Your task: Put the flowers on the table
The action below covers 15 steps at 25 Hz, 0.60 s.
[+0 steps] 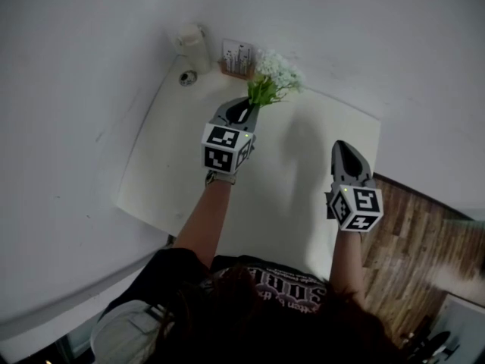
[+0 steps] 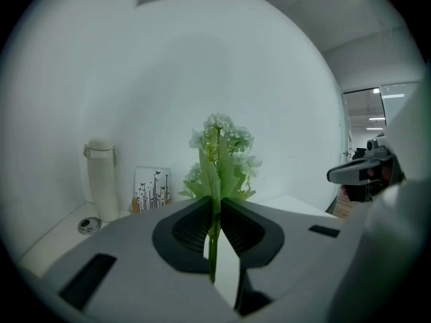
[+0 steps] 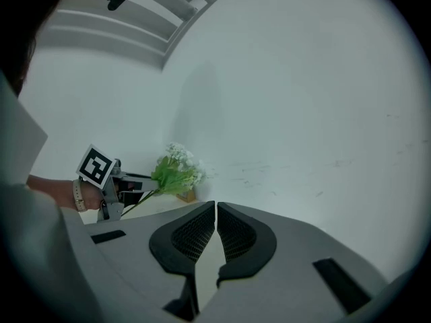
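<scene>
plainly, a small bunch of flowers [image 1: 274, 78], white blooms over green leaves, is held by the left gripper [image 1: 242, 112] above the far part of the white table [image 1: 182, 180]. in the left gripper view the thin green stems are seen clamped between the dark ribbed fingers [image 2: 183, 229], which are clenched on them, and the blooms stand upright beyond the tips. the bunch is carried in the air and is not laid on the table; whether any leaf brushes the surface cannot be told.

the right gripper [image 1: 345, 150] is held over the right side of the table, near its edge and well apart from the flowers. in its own view the fingers [image 3: 185, 237] are pressed together with nothing between them, and the left gripper with the bunch is seen off to the left.

at the far corner of the table a white flask [image 1: 193, 44] is stood against the wall. a small card [image 1: 237, 58] printed with black plant shapes is leaned just beside it, close behind the blooms. a small round metal piece [image 1: 188, 77] is set on the table in front of the flask. a wooden floor [image 1: 409, 241] is seen to the right of the table.
</scene>
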Tool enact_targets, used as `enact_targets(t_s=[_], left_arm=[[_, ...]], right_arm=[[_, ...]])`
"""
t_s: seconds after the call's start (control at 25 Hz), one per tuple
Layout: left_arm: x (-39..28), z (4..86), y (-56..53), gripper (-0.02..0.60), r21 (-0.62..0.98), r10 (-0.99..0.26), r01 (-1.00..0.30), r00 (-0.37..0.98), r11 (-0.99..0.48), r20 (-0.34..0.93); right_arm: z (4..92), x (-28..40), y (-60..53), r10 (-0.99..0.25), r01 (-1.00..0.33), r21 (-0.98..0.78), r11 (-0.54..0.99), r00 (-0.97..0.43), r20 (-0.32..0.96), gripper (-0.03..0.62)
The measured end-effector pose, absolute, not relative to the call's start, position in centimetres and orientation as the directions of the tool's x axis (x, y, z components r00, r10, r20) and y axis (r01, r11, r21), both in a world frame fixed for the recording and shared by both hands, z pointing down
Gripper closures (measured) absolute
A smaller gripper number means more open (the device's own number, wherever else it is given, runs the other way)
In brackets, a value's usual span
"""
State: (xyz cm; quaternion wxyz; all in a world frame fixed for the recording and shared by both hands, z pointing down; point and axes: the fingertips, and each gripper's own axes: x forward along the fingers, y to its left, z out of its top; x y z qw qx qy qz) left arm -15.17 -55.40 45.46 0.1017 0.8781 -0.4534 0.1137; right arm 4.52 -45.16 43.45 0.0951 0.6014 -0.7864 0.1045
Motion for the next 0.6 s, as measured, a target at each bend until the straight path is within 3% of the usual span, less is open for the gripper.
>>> enact_targets(t_s=[0.6], left_arm=[[-13.7,53.0,-58.7,0.537,0.149,-0.706,-0.807,0.576,-0.571,0.413]], right_arm=[[45.4,5.1,-46.2,-0.915,-0.97,-0.036,0.239,-0.237,0.327,0.562]])
